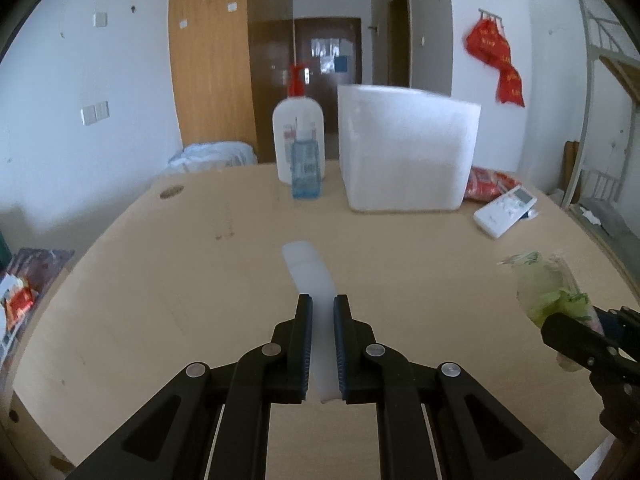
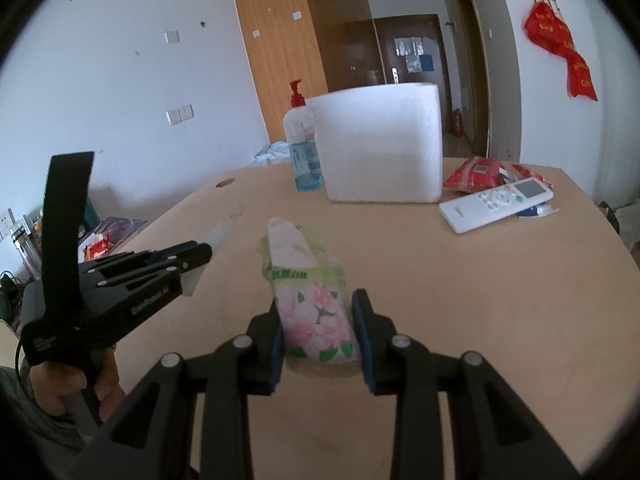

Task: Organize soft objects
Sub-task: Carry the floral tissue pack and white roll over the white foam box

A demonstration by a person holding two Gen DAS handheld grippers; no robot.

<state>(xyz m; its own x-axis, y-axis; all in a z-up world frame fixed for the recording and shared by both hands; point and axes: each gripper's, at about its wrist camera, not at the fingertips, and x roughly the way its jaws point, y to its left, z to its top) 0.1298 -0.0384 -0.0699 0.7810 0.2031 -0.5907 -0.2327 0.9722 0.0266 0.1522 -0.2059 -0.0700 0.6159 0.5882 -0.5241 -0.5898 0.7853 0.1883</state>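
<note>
My left gripper [image 1: 322, 304] is shut on a white foam strip [image 1: 310, 272] that sticks out forward over the table; it also shows in the right wrist view [image 2: 218, 236]. My right gripper [image 2: 318, 300] is shut on a flowered tissue pack [image 2: 308, 292] with green and pink print, held above the table; the pack also shows at the right of the left wrist view [image 1: 548, 292]. A white foam box [image 1: 404, 148] stands upright at the far middle of the table, also in the right wrist view [image 2: 380, 144].
A pump bottle with a red top [image 1: 298, 136] and a small blue bottle [image 1: 306, 168] stand left of the box. A white remote [image 2: 496, 204] and a red packet [image 2: 474, 174] lie right of it. The wooden table [image 1: 200, 280] has a cable hole [image 1: 171, 192].
</note>
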